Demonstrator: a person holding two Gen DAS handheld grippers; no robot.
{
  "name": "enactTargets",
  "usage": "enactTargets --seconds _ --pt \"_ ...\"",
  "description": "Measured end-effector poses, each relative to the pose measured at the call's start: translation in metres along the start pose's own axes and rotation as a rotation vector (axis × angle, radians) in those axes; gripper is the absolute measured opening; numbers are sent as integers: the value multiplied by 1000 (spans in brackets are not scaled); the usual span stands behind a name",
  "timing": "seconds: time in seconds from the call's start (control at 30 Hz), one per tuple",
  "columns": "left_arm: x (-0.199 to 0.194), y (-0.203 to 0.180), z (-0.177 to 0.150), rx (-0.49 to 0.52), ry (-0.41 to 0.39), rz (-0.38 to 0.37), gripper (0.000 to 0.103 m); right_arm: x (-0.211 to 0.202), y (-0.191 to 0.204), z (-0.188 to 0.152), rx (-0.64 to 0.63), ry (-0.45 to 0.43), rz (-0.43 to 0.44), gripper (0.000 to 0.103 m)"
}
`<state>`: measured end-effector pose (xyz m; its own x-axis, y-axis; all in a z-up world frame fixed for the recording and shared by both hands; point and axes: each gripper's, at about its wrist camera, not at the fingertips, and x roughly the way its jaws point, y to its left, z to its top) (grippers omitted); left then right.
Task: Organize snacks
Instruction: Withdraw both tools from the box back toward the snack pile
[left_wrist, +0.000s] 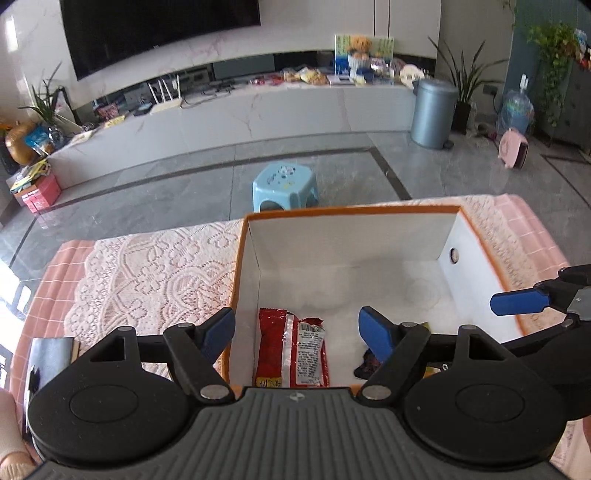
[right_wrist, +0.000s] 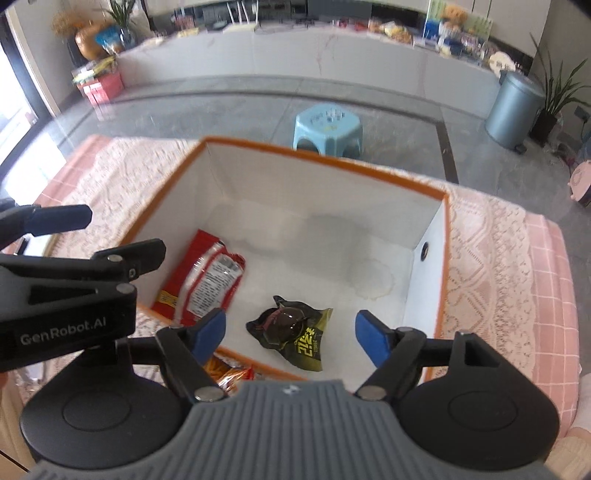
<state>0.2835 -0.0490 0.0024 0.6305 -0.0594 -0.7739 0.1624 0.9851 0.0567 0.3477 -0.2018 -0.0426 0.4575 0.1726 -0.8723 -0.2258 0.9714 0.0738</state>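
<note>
Right gripper (right_wrist: 290, 332) jaws apart, empty, above crumpled black-and-olive foil snack pouch (right_wrist: 291, 330) lying loose on box floor. Left gripper (left_wrist: 297, 330) also spread, empty, above flat red plastic snack packet (left_wrist: 291, 350) at 7 o'clock corner of white orange-rimmed cardboard box (right_wrist: 325, 157). Two snacks boxed; orange crinkly packet (right_wrist: 231, 373) outside near wall, likely left. Pink lace tablecloth (left_wrist: 147, 273) beneath. Beyond at 12 o'clock: light-blue plastic stool (left_wrist: 284, 184), grey tile floor, cluttered TV bench.
</note>
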Motion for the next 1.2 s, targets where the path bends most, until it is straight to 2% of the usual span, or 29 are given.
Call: enactTargets --seconds 0.3,0.47,0.63,0.87,1.03,1.2 --pt "-68 1 -28 -41 -103 -26 89 -72 -4 -42 5 -151 29 80" --pt "-93 2 -61 -35 -136 -18 89 -105 -3 -84 -39 -291 13 80" --pt "-110 6 -92 -91 -162 -55 89 -127 -8 -129 19 -395 53 81" --pt "-106 -9 -132 -52 -148 -101 89 -130 -8 -188 112 -494 48 81" --pt "-87 -6 -158 -130 -102 -144 89 -116 -6 -229 157 -558 -17 81" --pt "-62 -10 -168 -106 -64 -111 90 -80 -4 -255 190 -513 -52 80"
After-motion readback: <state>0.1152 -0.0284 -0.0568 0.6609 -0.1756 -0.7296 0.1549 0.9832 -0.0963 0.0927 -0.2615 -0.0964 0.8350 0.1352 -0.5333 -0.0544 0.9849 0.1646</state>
